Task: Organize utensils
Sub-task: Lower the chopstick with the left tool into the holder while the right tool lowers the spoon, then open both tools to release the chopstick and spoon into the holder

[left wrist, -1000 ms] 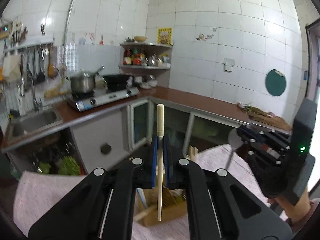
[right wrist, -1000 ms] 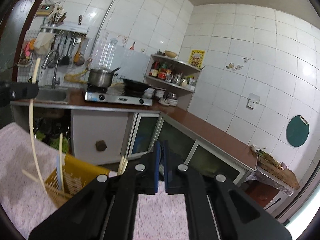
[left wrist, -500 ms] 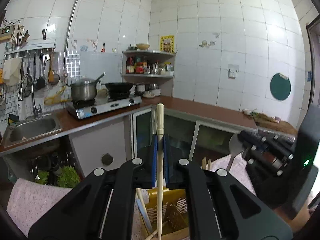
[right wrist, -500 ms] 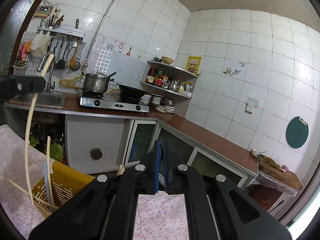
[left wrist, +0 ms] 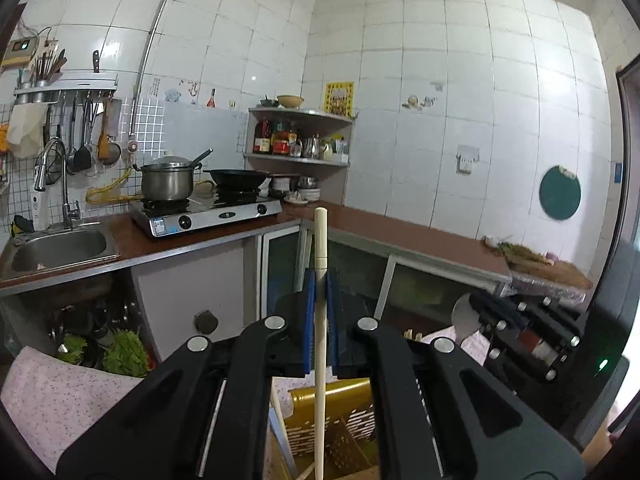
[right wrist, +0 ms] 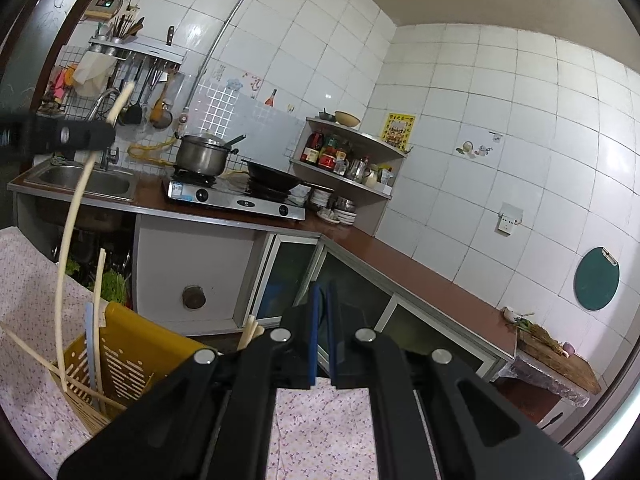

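My left gripper [left wrist: 320, 280] is shut on a long cream chopstick [left wrist: 319, 360] held upright. In the right wrist view that chopstick [right wrist: 68, 240] runs from the left gripper [right wrist: 108, 134] down into a yellow slotted basket [right wrist: 128, 360]. The basket [left wrist: 352, 420] holds several chopsticks and a pale blue utensil [right wrist: 91, 344]. My right gripper [right wrist: 323, 294] is shut, with nothing showing between its blue pads. In the left wrist view the right gripper [left wrist: 478, 304] is to the right of the basket. A grey rounded metal shape [left wrist: 462, 314] sits at its tips; I cannot tell what carries it.
The basket stands on a table with a floral cloth [right wrist: 320, 432]. Behind it runs an L-shaped counter [left wrist: 420, 240] with a sink [left wrist: 60, 246], a stove with a pot [left wrist: 168, 180] and a wok, and a corner shelf [left wrist: 298, 136]. A chopping board with greens [right wrist: 552, 356] lies far right.
Both grippers have sunk a little. The left one has carried the chopstick down over the yellow basket, which now lies straight beneath it. Both grippers stay shut.
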`<state>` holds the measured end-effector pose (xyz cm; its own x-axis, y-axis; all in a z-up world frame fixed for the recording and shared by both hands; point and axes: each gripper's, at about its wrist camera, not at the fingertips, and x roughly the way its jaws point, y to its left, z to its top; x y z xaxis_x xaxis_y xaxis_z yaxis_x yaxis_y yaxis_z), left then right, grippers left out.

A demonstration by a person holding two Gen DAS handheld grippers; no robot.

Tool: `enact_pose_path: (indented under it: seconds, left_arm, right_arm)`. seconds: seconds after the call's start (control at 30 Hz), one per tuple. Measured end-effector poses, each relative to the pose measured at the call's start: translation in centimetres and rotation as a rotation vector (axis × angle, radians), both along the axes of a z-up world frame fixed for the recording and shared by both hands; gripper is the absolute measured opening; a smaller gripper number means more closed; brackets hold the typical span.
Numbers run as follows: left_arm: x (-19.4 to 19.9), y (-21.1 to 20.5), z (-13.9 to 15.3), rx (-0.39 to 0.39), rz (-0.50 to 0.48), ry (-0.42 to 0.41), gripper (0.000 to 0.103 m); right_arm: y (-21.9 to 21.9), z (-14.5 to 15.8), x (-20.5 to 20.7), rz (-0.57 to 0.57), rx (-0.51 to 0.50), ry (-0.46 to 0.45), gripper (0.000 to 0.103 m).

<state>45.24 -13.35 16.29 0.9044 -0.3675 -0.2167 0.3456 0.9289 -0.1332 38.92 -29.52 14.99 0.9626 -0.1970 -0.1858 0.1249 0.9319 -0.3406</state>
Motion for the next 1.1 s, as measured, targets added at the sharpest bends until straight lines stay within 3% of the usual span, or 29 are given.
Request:
enact_pose_path:
  seconds: [0.17, 0.3, 0.5, 0.67, 0.83, 0.9, 0.97, 1.03, 1.07, 1.1]
  left_arm:
    - [0.0, 0.2, 1.3, -0.014, 0.000, -0.029, 0.005]
    - [0.1, -0.2, 0.2, 0.002, 0.002, -0.035, 0.004]
    - [1.4, -1.6, -4.3, 0.075, -0.013, 0.048, 0.005]
    - [2.1, -0.7, -6.2, 0.078, -0.019, 0.130, 0.005]
    - [3.4, 1.2, -8.1, 0.030, -0.016, 0.257, 0.005]
    - [3.4, 1.6, -8.5, 0.049, -0.008, 0.280, 0.015]
    - [3.0, 2.2, -8.4, 0.043, 0.002, 0.277, 0.040]
    - [2.1, 2.9, -7.8, 0.039, 0.011, 0.259, 0.051]
    - [1.8, 3.2, -7.5, 0.039, 0.013, 0.257, 0.059]
    - [1.4, 3.6, -7.1, 0.039, 0.016, 0.259, 0.063]
  right_arm:
    - [-0.2, 0.0, 0.1, 0.003, 0.014, 0.000, 0.004]
    - [0.0, -0.7, 0.3, 0.010, 0.014, 0.013, 0.004]
    - [0.7, -2.6, 0.8, 0.060, 0.011, 0.082, 0.004]
    - [0.0, -4.0, 1.8, 0.140, 0.159, 0.193, 0.004]
    - [-0.2, -5.7, 2.5, 0.179, 0.242, 0.259, 0.004]
    - [-0.5, -6.0, 2.3, 0.183, 0.274, 0.258, 0.006]
    - [-1.0, -6.0, 2.1, 0.190, 0.318, 0.271, 0.007]
    - [-1.4, -5.9, 1.7, 0.198, 0.339, 0.278, 0.007]
    - [-1.5, -5.9, 1.5, 0.194, 0.343, 0.284, 0.011]
    - [-1.7, -5.8, 1.1, 0.188, 0.348, 0.287, 0.026]
